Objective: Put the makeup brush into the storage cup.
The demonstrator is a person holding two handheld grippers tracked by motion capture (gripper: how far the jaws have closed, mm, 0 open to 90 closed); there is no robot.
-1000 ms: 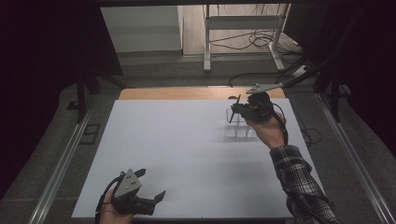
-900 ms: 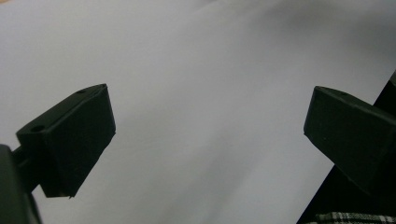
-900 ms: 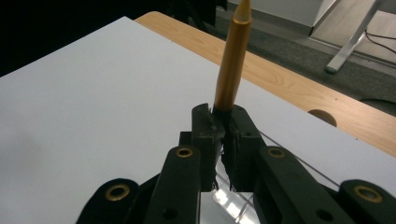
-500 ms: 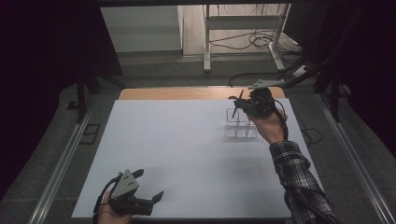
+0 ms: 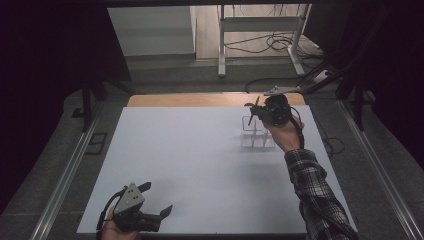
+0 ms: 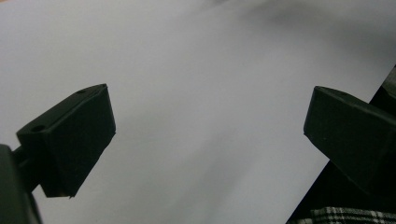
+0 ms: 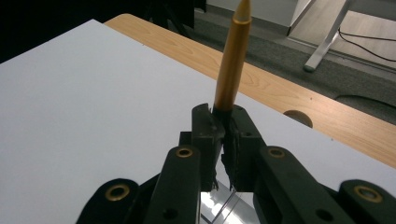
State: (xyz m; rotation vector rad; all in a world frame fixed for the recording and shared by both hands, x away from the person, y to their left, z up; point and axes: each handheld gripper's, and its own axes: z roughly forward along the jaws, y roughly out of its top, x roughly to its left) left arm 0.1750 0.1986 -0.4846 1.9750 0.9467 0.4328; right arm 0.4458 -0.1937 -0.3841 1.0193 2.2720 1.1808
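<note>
1 clear compartmented organizer [image 5: 257,138], contents unclear; right gripper [image 7: 226,122] clamps 1 gold pen [image 7: 232,60] above it; left gripper [image 5: 154,202] jaws apart.

Lab: white-topped bench [image 5: 190,165], floor cables [image 5: 270,45]

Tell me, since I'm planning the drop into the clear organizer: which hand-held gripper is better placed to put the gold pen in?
Right. The right hand-held gripper is shut on the gold pen just above the clear organizer. The left hand-held gripper sits open at the near table edge, far off.
</note>
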